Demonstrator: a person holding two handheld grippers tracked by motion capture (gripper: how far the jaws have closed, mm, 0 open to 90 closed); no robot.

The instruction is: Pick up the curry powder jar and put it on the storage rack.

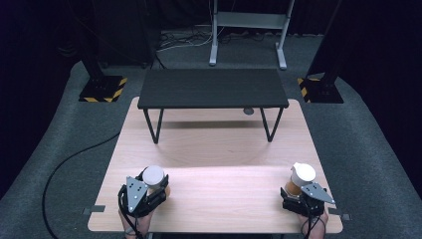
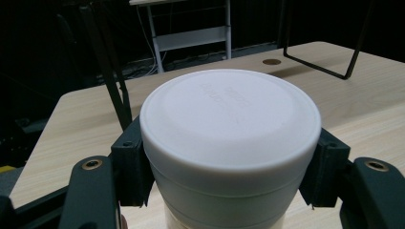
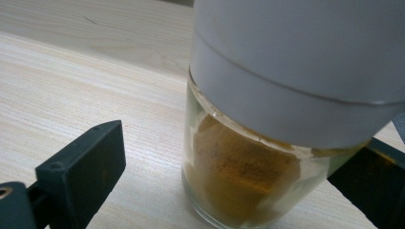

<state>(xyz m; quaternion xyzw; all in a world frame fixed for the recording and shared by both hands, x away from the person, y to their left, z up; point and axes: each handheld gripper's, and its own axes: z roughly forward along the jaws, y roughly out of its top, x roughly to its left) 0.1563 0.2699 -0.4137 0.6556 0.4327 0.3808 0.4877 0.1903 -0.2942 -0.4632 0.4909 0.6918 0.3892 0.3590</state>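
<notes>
Wooden table [image 1: 214,149] bears black stand [image 1: 213,88]; grey carpet [image 1: 358,149], dark room.

The high view looks forward and down from above the table's [image 1: 214,164] near edge, taking in the whole top. Each of the 2 gripper views sits very close behind its own jar [image 2: 229,143] [image 3: 267,157] (nearly level), and shares that jar and the tabletop with the high view.

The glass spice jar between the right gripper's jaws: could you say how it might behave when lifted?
The glass spice jar looks rigid but probably breakable and smooth, so it may slip. Its broad white cap sits above a narrower body, so it may tip if pushed high.
</notes>
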